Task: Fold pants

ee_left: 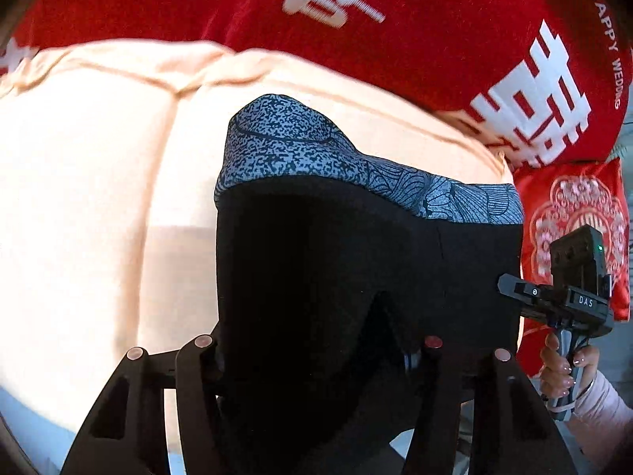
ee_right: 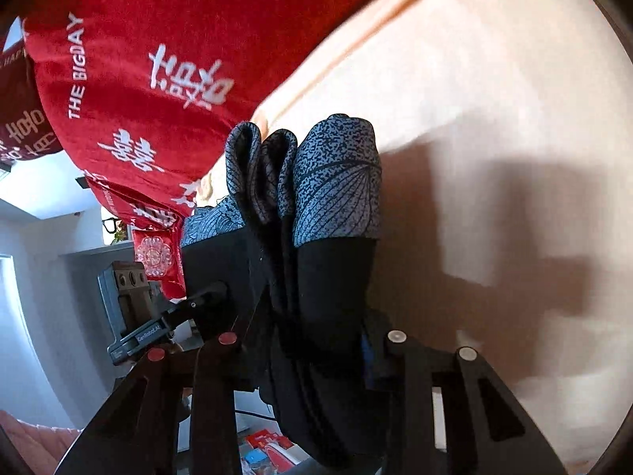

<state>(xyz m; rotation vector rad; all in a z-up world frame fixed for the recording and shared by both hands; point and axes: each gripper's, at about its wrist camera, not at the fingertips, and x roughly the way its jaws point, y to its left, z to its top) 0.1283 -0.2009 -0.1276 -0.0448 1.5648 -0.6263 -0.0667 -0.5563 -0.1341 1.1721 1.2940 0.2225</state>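
The black pants with a blue-grey patterned band are folded into a thick bundle and held up over a pale peach bed sheet. My left gripper is shut on the near edge of the bundle. My right gripper comes in from the right and grips the bundle's right edge. In the right wrist view the pants fill the space between the fingers of my right gripper, with the band on top. My left gripper clamps the far side there.
A red quilt with white characters lies along the far side of the bed; it also shows in the right wrist view. A red patterned cushion sits at the right. Beyond the bed edge, a grey floor with scattered packets is visible.
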